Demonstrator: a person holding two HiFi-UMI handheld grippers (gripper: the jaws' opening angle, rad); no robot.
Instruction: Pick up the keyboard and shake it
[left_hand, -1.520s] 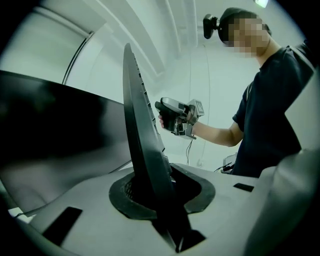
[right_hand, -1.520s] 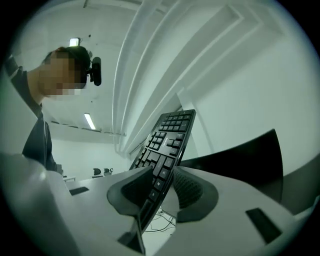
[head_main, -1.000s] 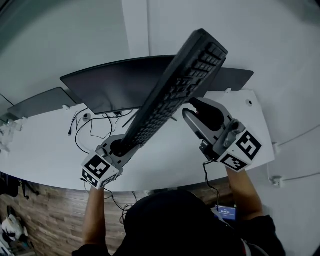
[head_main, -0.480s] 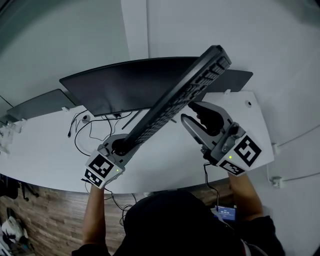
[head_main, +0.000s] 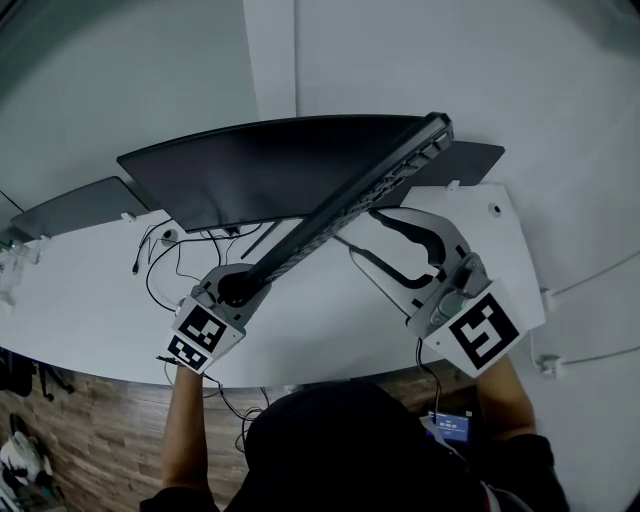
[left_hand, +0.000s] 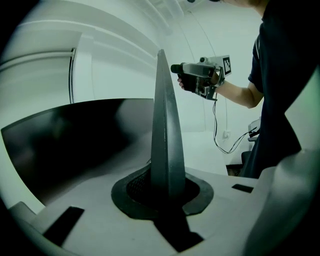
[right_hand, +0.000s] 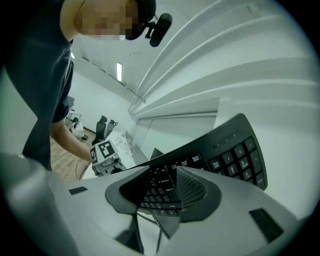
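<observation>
**Keyboard's in the air, one-handed. Can't tell about the shake.**

The left hand-held gripper (left_hand: 167, 187) is clamped down on one short end of the keyboard (left_hand: 167, 125). In its own view the board stands up edge-on out of the pinched pads like a fin. From the head view that same gripper (head_main: 238, 288) sits low on the left, and the keyboard (head_main: 350, 200) runs diagonally up and away to the right. It's fully clear of the white worktop (head_main: 90, 290), and its far end crosses in front of the curved monitor (head_main: 260, 175).

The right hand-held gripper (head_main: 365, 232) isn't helping. Its jaws are spread wide with nothing pinched, and it hangs just below the board's raised end. In the right gripper view you see the keys (right_hand: 240, 150) through the gap, beyond the pads rather than between them.

Progress-wise, the pick-up half looks done, with the board lifted and carried by the left side alone. The shake is the fuzzy bit, because one moment could be mid-shake, just ahead of it or just after. Either way, setting it back on the worktop would be what's left. There are loose cables (head_main: 190, 255) lying under the monitor, so watch those.
</observation>
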